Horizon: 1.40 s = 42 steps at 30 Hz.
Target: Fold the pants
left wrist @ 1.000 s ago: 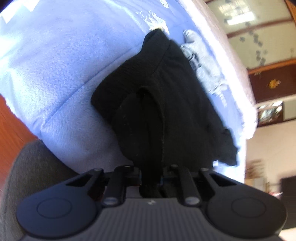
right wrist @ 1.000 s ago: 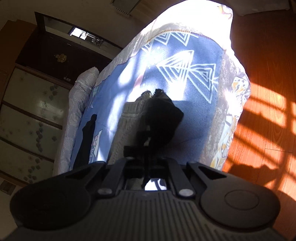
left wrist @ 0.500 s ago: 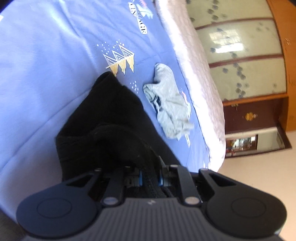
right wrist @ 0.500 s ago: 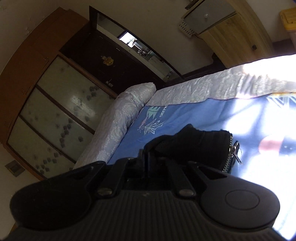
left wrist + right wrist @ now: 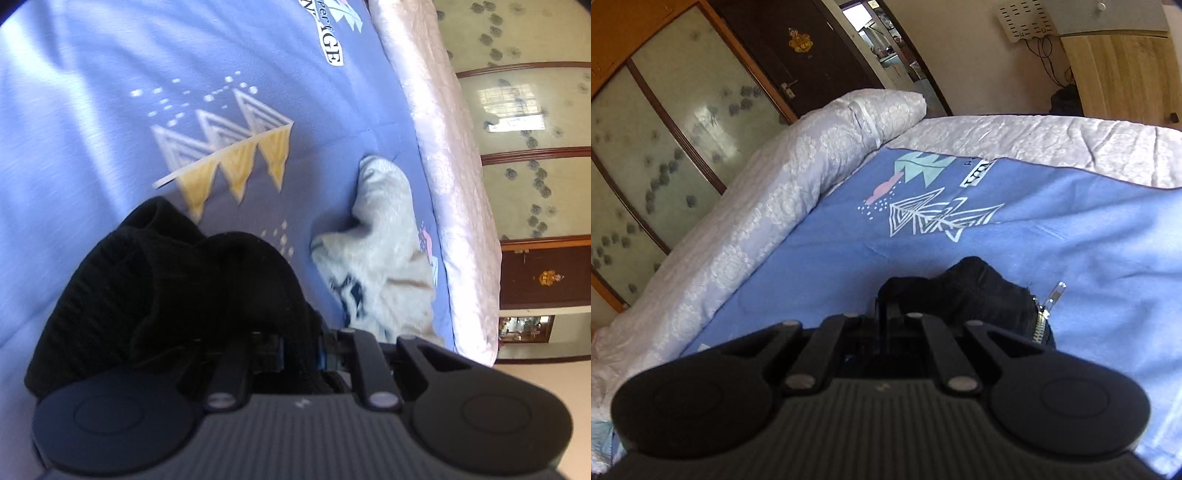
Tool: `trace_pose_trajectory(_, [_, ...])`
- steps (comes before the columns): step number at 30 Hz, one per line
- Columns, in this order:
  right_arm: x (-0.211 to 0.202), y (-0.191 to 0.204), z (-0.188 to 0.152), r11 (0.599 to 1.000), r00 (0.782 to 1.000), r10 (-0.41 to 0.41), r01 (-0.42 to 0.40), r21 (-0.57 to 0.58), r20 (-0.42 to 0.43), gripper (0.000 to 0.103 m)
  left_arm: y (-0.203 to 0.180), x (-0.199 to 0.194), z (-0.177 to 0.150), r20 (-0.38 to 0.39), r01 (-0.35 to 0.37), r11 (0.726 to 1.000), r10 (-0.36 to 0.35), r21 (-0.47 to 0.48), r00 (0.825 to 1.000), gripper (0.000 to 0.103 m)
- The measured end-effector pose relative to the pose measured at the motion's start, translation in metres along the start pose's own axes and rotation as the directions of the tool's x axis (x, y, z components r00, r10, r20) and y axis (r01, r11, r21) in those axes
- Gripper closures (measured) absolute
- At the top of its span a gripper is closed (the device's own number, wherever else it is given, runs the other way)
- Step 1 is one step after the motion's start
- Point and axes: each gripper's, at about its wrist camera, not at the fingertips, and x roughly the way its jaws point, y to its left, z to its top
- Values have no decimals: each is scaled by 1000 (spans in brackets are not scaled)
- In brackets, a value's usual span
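You have the black pants (image 5: 155, 295) gathered in both tongs, carried over the bed (image 5: 92, 110) rather than lying flat on it. In the left wrist view the left tongs (image 5: 299, 354) are pinching a thick band of the black cloth, which runs between the blue pads; the rest of the garment bunches up toward ten o'clock, slumping onto the blue blanket (image 5: 1071, 229) just below the yellow triangle print (image 5: 236, 162). In the right wrist view the right tongs (image 5: 886, 321) are pressed nearly together on a thin edge of the same pants, and the zipper (image 5: 1043, 317) with its metal pull hangs out at three o'clock of the pinch, so you likely hold the waist or fly end there.

As a judgement, the fold is early. The pants show as a rumpled heap, with no clean crease, no flat layer and no aligned legs visible in either view. What seems left: spread the garment out on the blanket, bring the legs together, then fold it over.

A pale grey garment (image 5: 380, 258) lies crumpled at one o'clock of the left tongs, near the quilted white bedding (image 5: 436, 147) at the bed's edge, apart from the pants. Keep your lay-down spot away from it, toward the open blue area.
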Motion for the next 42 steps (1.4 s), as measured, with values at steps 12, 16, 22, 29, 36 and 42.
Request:
trace_pose_trajectory(12, [-12, -28, -7, 993, 997, 69, -65, 95, -40, 64, 1, -32, -11, -31, 14, 988, -9, 155, 999, 31])
trace_pose_trajectory(16, [-62, -50, -17, 991, 993, 105, -100, 90, -53, 63, 27, -89, -26, -40, 66, 980, -60, 186, 997, 27])
trace_pose_trajectory(22, [-131, -91, -69, 969, 966, 204, -176, 173, -158, 63, 72, -150, -33, 45, 12, 989, -19, 149, 999, 26])
trace_pose_trajectory(29, [-208, -122, -130, 878, 914, 354, -253, 407, -196, 63, 39, -128, -46, 110, -70, 905, 26, 420, 994, 32])
trace_pose_trajectory(36, [-271, -108, -139, 889, 920, 350, -267, 371, -177, 63, 30, -80, -65, 49, -142, 700, 151, 700, 987, 67])
trace_pose_trajectory(42, [-272, -73, -131, 901, 915, 362, -295, 318, -177, 63, 41, -96, -59, 27, -85, 734, 90, 674, 996, 96])
